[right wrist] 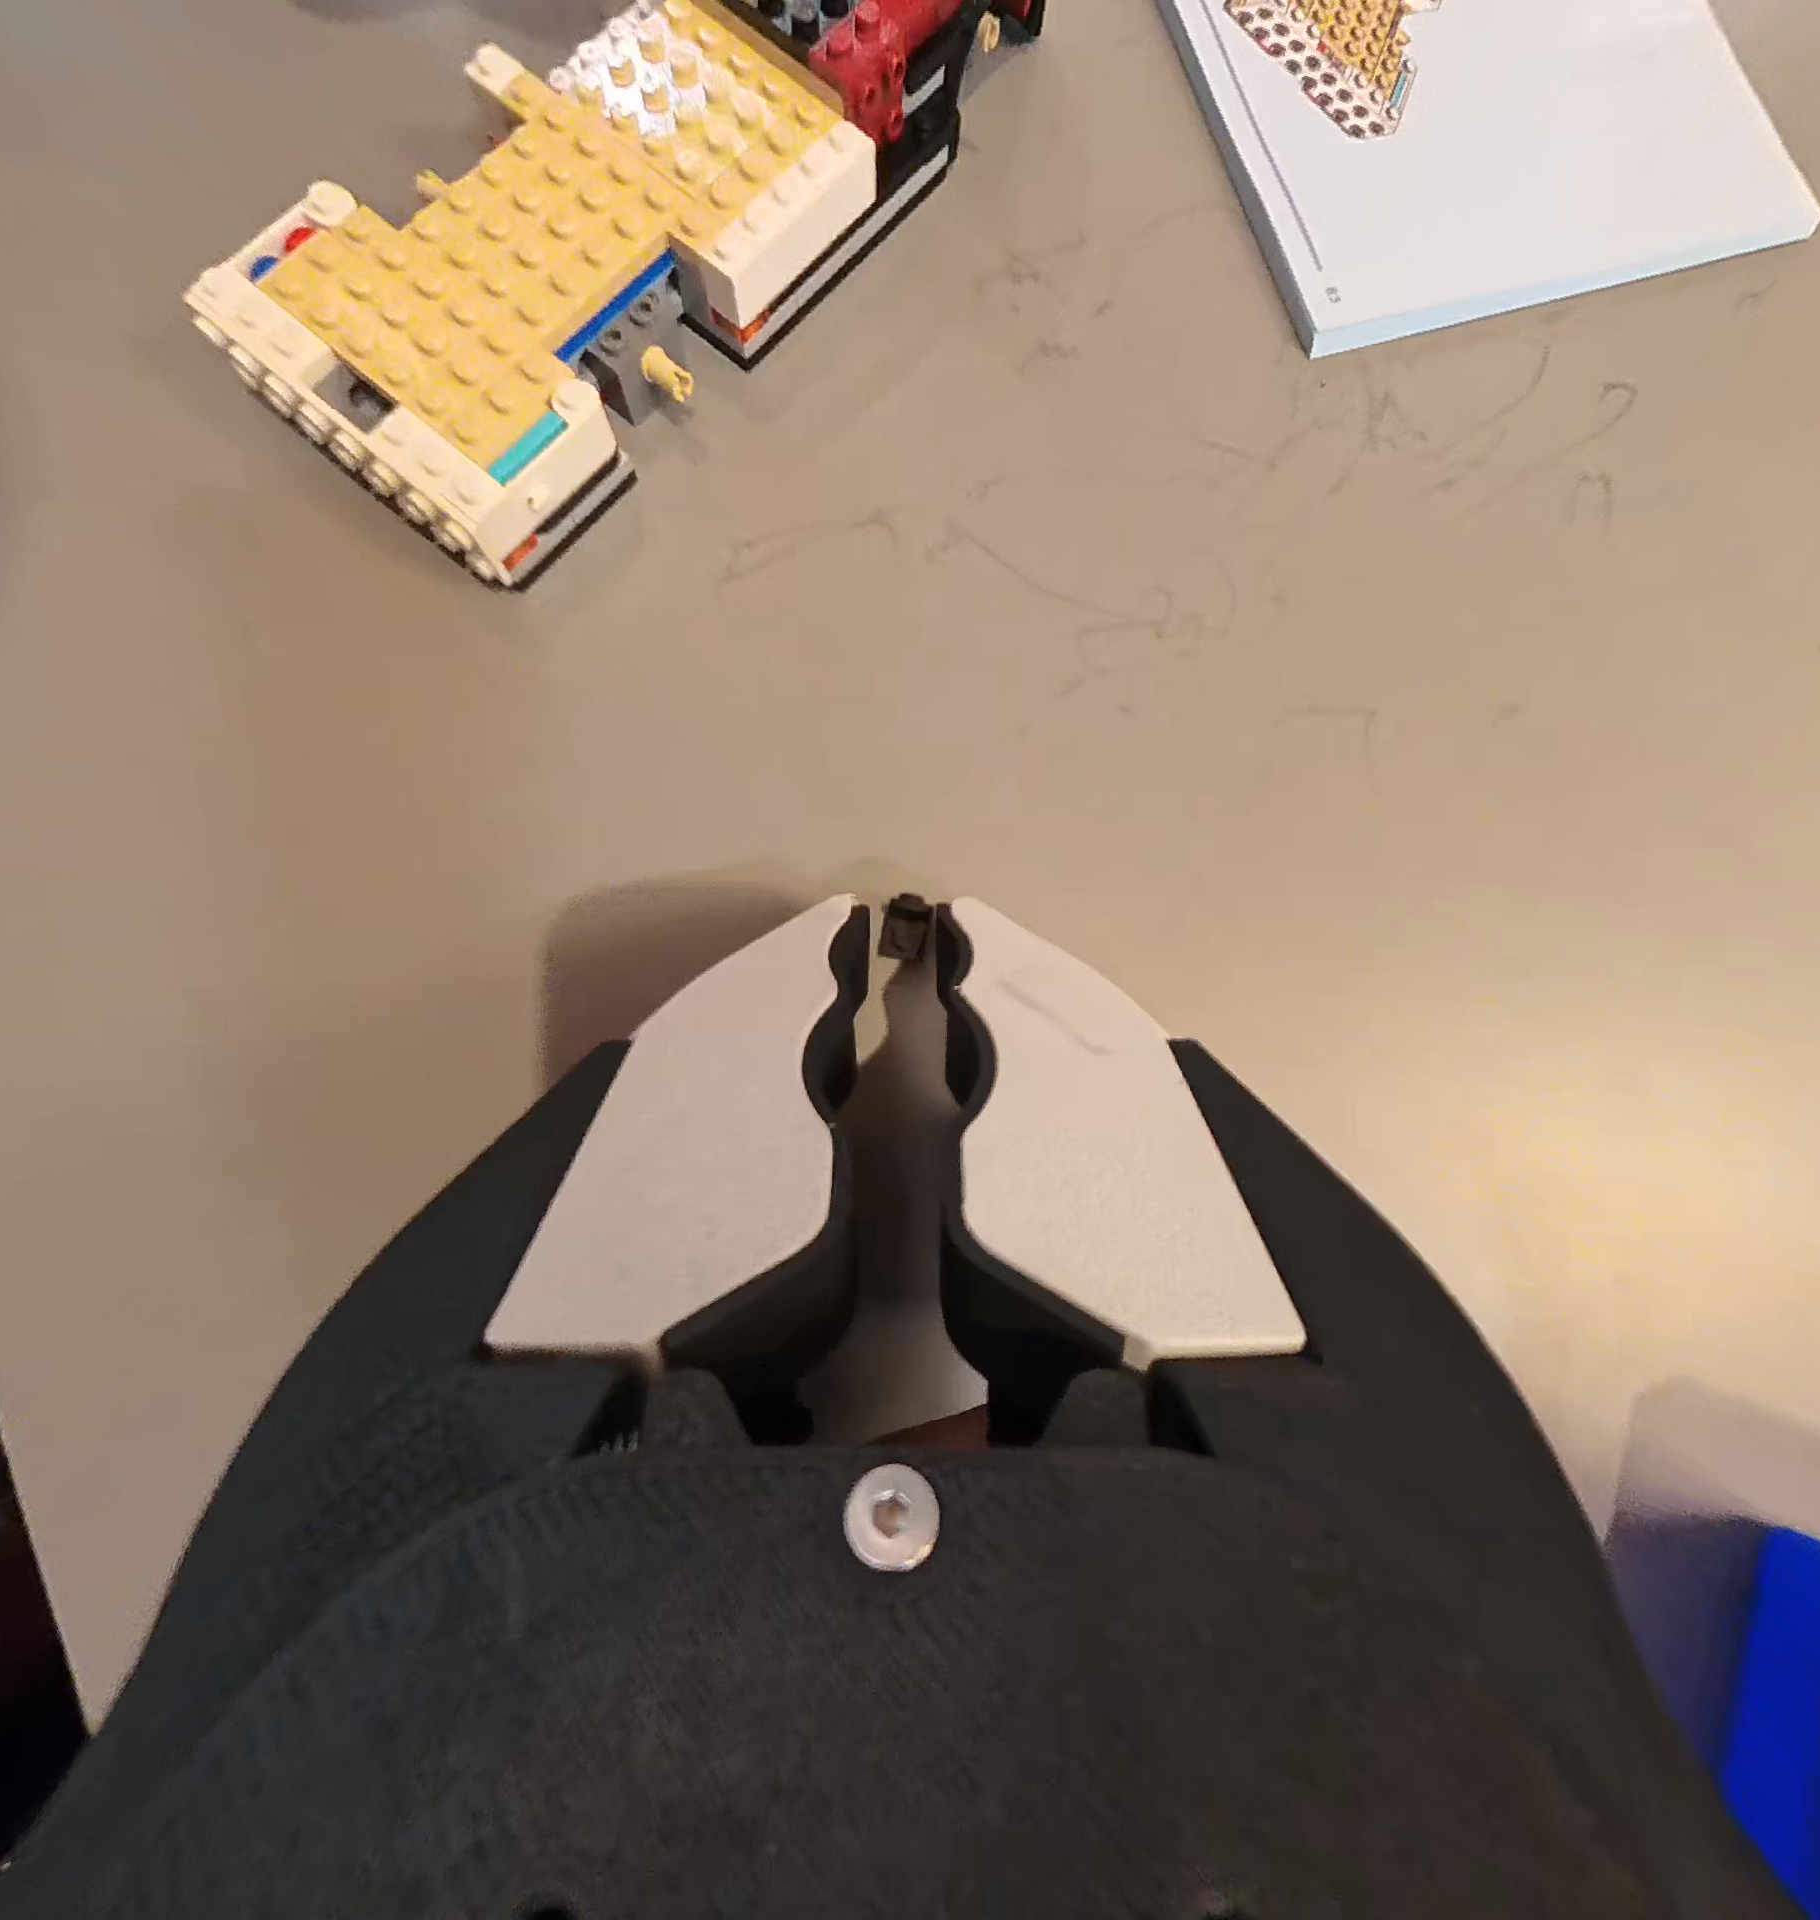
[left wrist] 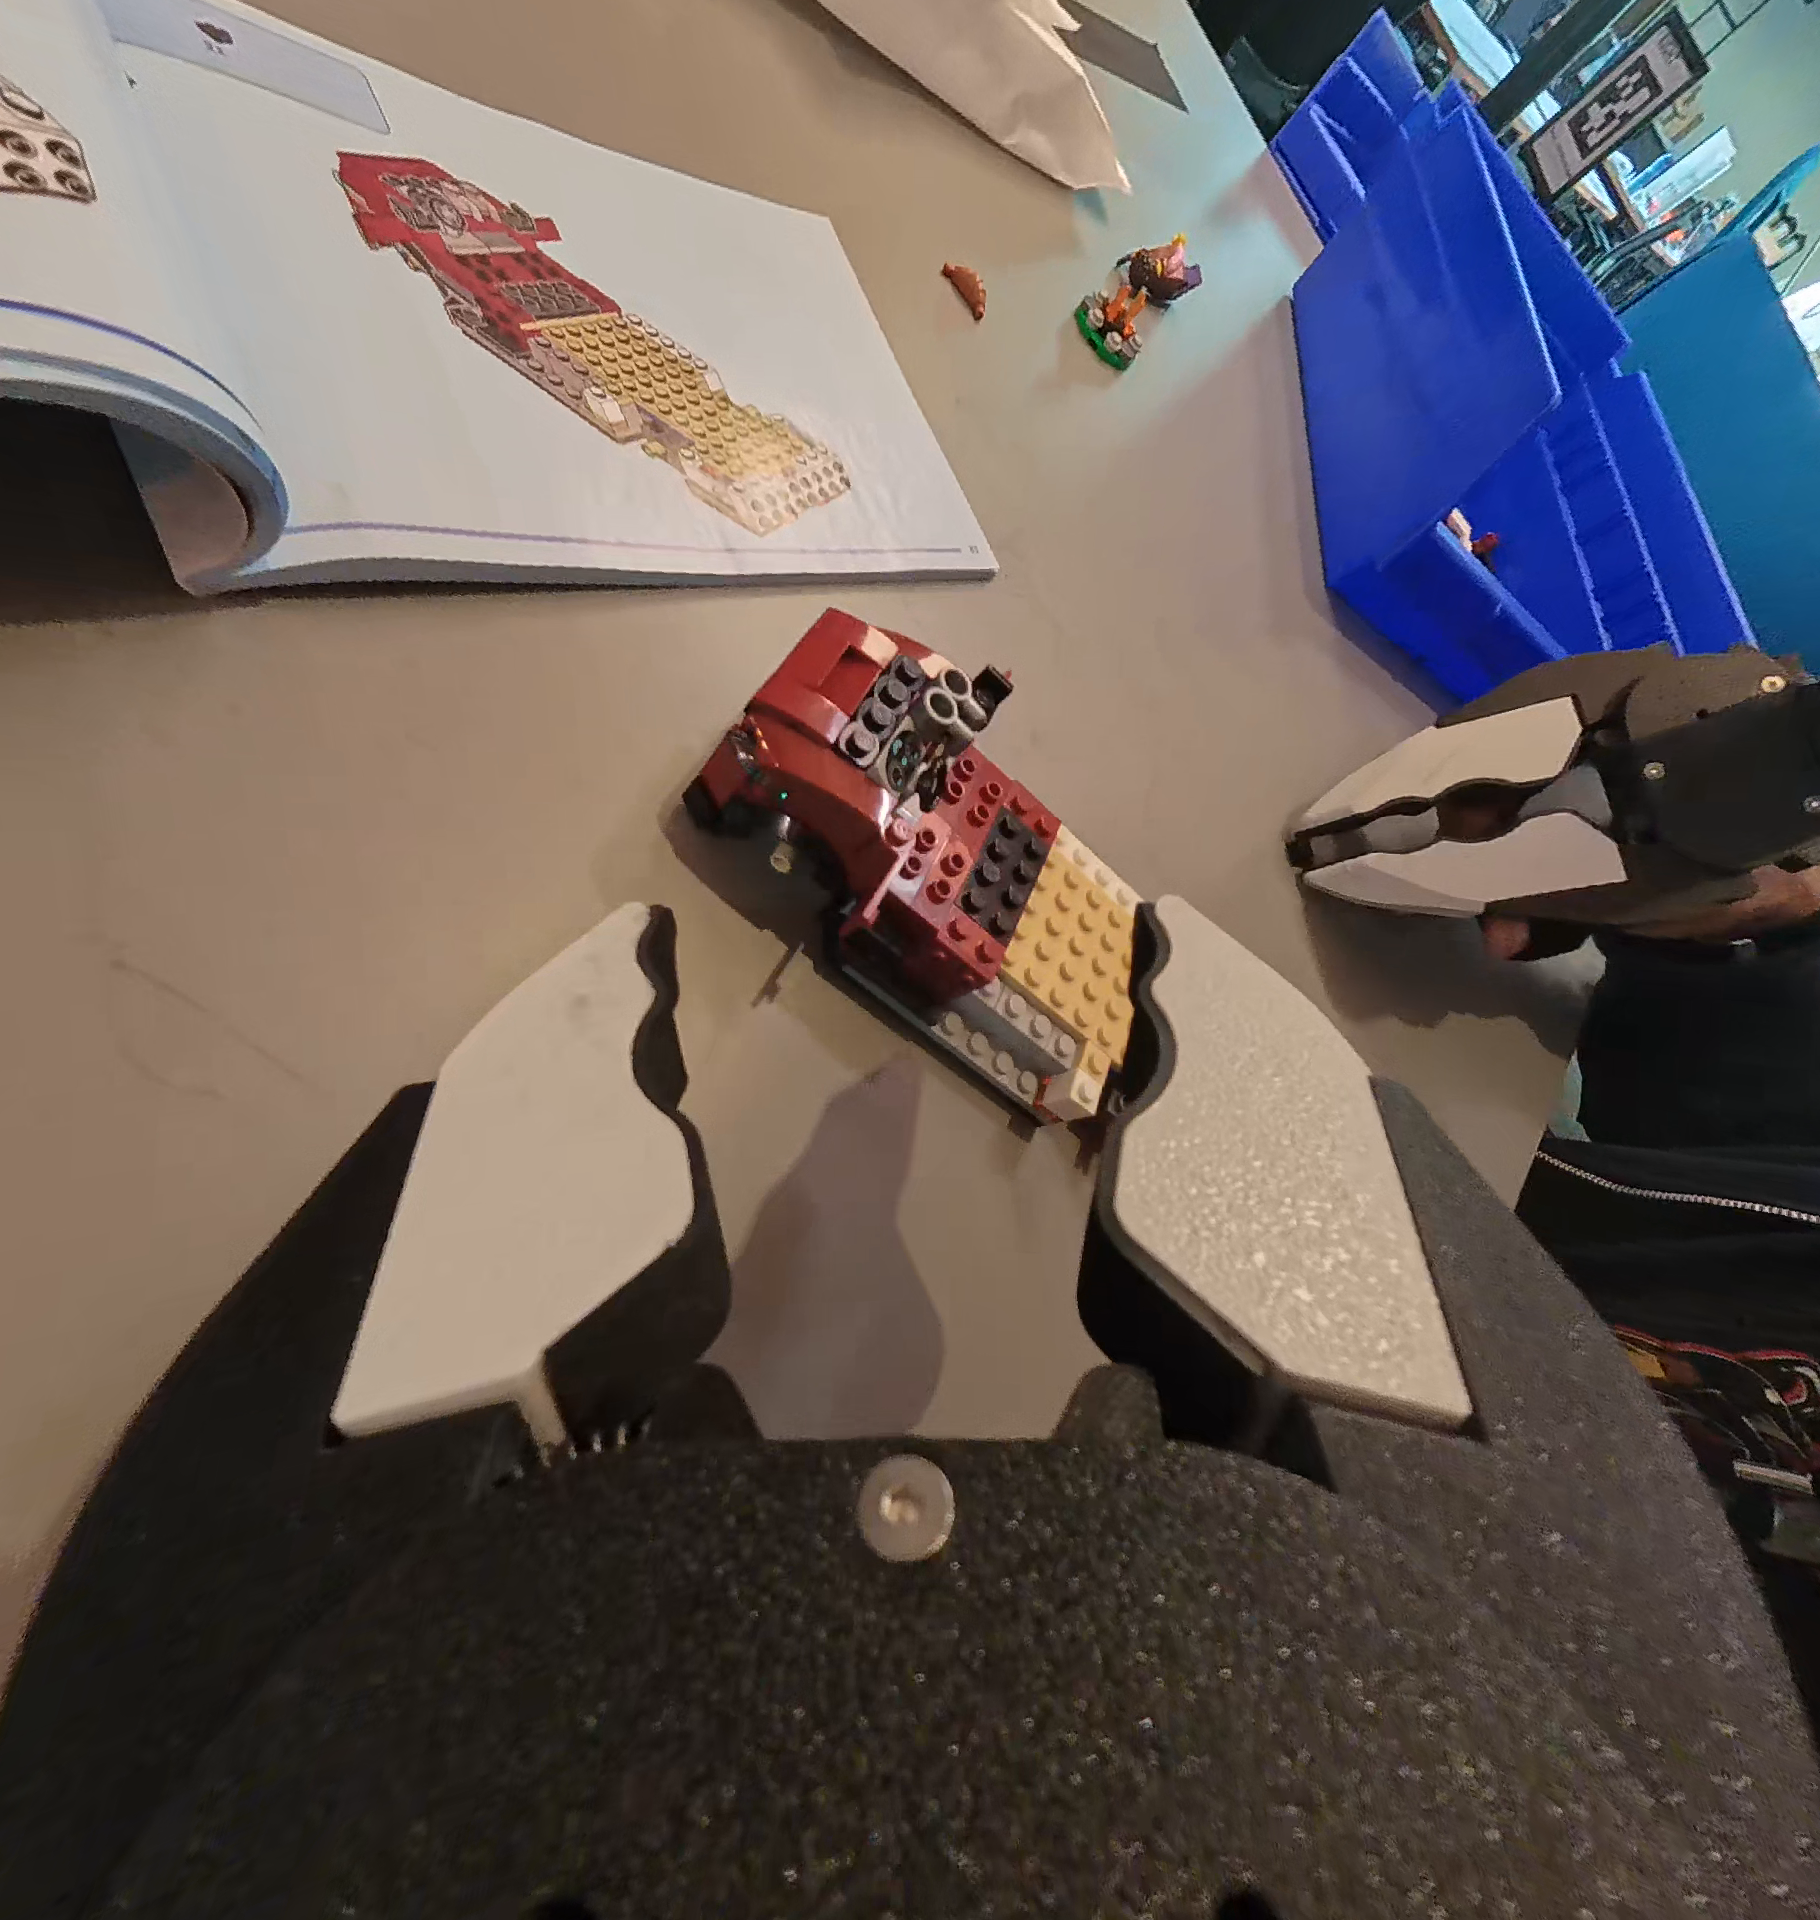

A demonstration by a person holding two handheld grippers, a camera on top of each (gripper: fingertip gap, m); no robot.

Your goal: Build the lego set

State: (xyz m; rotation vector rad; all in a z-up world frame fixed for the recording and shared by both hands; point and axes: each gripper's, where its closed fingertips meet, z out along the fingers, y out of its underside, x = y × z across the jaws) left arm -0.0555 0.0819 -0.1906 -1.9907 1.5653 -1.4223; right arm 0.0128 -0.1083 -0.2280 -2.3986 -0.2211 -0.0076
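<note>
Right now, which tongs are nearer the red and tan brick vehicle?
Left. The left tongs stand wide open at the brick vehicle, one finger against its tan rear. The right tongs sit off to its side, apart.

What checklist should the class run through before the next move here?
1. Left claw wide open: ok.
2. Model flat on table: ok.
3. Left claw clear of model: cannot tell; one finger overlaps its edge.
4. Dark piece between right claw tips: ok.
5. Both pads pressing the piece: cannot tell.
6. Booklet lying open: ok.
</note>
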